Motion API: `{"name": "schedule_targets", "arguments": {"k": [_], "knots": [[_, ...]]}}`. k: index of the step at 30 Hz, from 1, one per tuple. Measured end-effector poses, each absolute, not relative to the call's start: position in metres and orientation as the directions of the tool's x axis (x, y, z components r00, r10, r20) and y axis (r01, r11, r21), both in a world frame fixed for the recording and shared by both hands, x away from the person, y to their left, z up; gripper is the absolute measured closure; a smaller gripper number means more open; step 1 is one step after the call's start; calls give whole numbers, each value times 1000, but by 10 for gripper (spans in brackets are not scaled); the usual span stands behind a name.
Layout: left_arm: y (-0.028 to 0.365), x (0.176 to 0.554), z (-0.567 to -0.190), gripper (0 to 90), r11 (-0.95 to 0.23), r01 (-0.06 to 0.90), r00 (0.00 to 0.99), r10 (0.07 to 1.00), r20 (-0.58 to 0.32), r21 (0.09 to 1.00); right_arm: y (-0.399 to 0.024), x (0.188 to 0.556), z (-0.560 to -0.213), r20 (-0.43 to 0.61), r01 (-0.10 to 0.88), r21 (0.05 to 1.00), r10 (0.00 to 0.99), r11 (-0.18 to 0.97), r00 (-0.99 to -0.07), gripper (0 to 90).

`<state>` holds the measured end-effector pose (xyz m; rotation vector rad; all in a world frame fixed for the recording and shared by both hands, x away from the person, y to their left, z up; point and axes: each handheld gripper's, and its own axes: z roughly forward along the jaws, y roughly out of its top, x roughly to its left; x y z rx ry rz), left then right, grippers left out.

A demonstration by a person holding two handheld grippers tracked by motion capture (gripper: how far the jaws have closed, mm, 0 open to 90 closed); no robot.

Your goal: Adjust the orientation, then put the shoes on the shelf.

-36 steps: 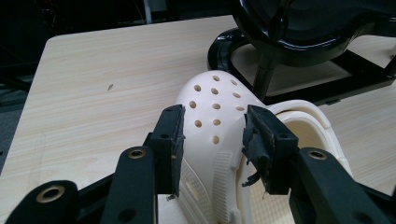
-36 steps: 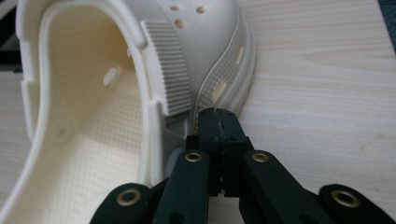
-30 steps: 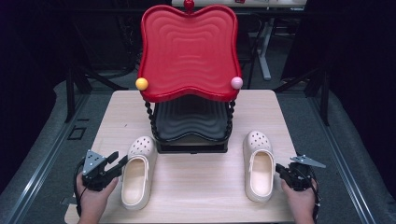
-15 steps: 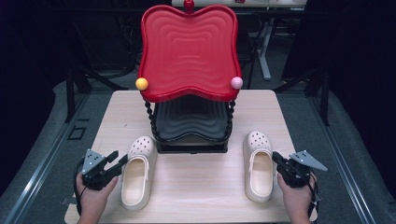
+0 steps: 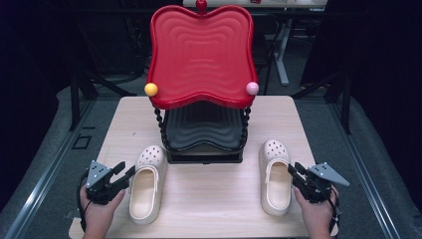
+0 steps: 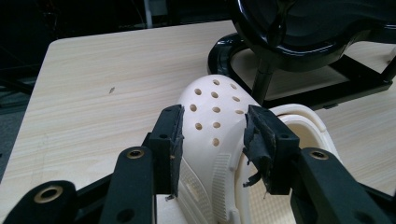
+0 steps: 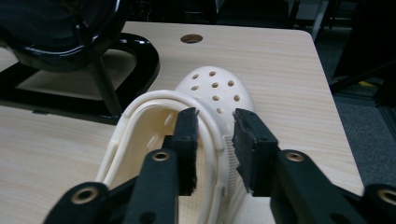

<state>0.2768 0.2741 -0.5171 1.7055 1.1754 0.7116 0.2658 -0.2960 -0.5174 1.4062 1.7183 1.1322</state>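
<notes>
A light wooden table (image 5: 209, 199) carries a two-level tray stand (image 5: 201, 64) with a red upper tray and a black lower one; it stands ahead of both grippers, between them and the far edge. Two cream clogs lie in front of the stand, toes toward it.

The left clog (image 5: 145, 186) lies just beside the left gripper (image 5: 125, 175), on its inner side. The person's left hand (image 5: 99, 211) comes in from the near edge of the table and holds the gripper low and nearly level, pointing forward and inward. In the left gripper view the jaws stand apart on either side of the outer wall of the clog (image 6: 219, 140), near its perforated toe; the pads do not seem to press on it.

The right clog (image 5: 274, 177) lies just beside the right gripper (image 5: 294, 172), also on its inner side. The right hand (image 5: 313, 214) holds that gripper low, pointing forward and inward. Its jaws have just been opening. In the right gripper view they stand apart, with the outer rim of the clog (image 7: 212, 126) between them, and a gap shows at each pad.
</notes>
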Motion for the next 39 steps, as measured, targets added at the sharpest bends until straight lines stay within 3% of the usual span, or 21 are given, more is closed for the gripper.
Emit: {"name": "schedule_targets", "arguments": {"k": [3, 8, 12, 15, 16, 28, 39], "knots": [[273, 276, -517, 567, -130, 399, 380, 924, -35, 908, -288, 262, -519, -32, 445, 885, 972, 136, -234, 650], [272, 276, -517, 565, -132, 399, 385, 922, -35, 907, -284, 267, -527, -73, 482, 859, 972, 174, -222, 646], [273, 276, -517, 563, -135, 401, 386, 922, -33, 906, -285, 270, -531, -72, 518, 838, 975, 172, -208, 661], [272, 276, -518, 561, -132, 404, 386, 922, -38, 905, -288, 272, -532, -69, 536, 827, 977, 168, -200, 733], [272, 276, -518, 561, -132, 404, 387, 921, -38, 905, -291, 273, -529, -17, 550, 825, 979, 128, -202, 744], [270, 274, -518, 558, -139, 407, 393, 919, -35, 903, -268, 268, -527, -34, 534, 824, 959, 187, -283, 747], [269, 270, -517, 553, -134, 414, 392, 919, -43, 900, -274, 269, -531, -7, 528, 829, 946, 187, -325, 730]]}}
